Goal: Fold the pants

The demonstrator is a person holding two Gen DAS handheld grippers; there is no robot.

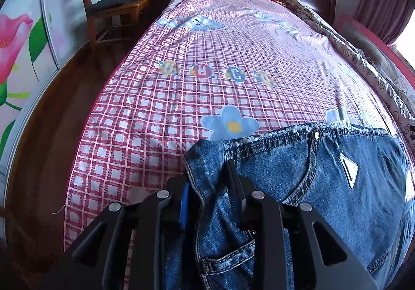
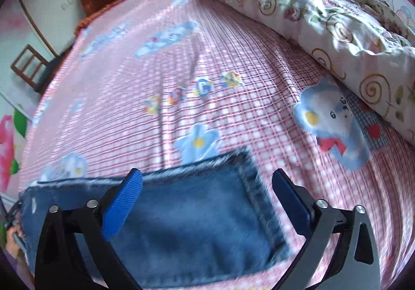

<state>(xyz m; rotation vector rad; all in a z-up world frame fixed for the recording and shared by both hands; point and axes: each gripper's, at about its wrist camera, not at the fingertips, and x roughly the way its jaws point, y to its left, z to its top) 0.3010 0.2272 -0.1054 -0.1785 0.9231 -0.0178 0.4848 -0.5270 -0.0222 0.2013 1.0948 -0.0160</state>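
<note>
A: Spanning the near edge of the bed [image 1: 145, 113], where did the jeans [image 1: 337, 201] lie?
B: Flat there; heavy, soft denim, best held at hems and waistband.
A: Grippers?
B: The left gripper [image 1: 207, 173] had clamped a bunched denim edge; the right gripper [image 2: 207, 181] stood wide above the other end, gripping nothing. No containers appeared.

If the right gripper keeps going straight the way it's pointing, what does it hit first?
Most likely the jeans: the open right gripper points steeply down at the denim lying flat on the checked bedsheet, near its right edge. Nothing sits between them, though blur makes depth uncertain.
</note>
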